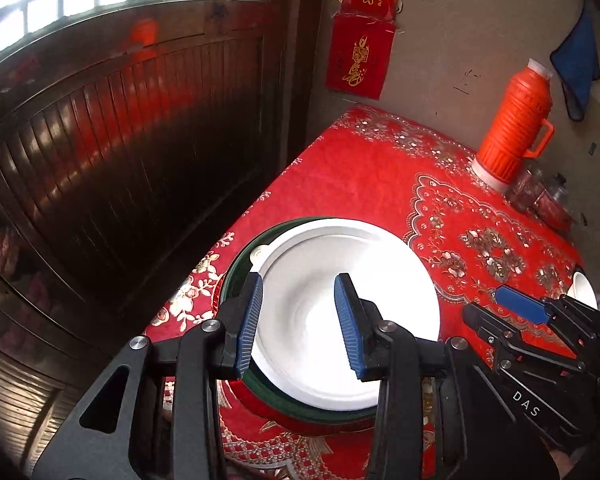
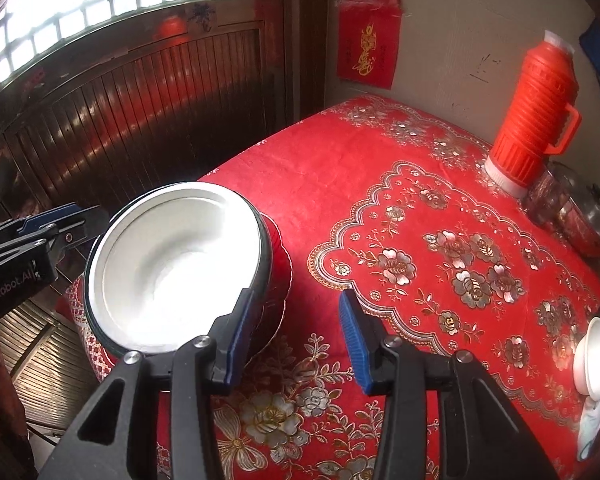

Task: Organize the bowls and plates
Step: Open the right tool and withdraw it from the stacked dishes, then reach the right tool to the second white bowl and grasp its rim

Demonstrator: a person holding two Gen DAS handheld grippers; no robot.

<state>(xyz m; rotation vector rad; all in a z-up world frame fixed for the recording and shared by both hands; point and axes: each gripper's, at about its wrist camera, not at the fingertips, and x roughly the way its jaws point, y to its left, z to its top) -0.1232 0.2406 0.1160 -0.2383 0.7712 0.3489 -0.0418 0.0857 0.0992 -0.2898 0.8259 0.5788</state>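
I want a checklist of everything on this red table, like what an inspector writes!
Surface: table under a red flowered cloth.
Job's things: white plate on top of a stack with a dark green rim, near the table's corner; small white bowl at the right edge.
Clutter: orange thermos by the wall; glass jars beside it.
Grippers: left gripper open above the plate, empty; right gripper open, empty, beside the stack.
Cables: nothing seen.
Surroundings: dark wooden door, red paper hangings, blue cloth on the wall.
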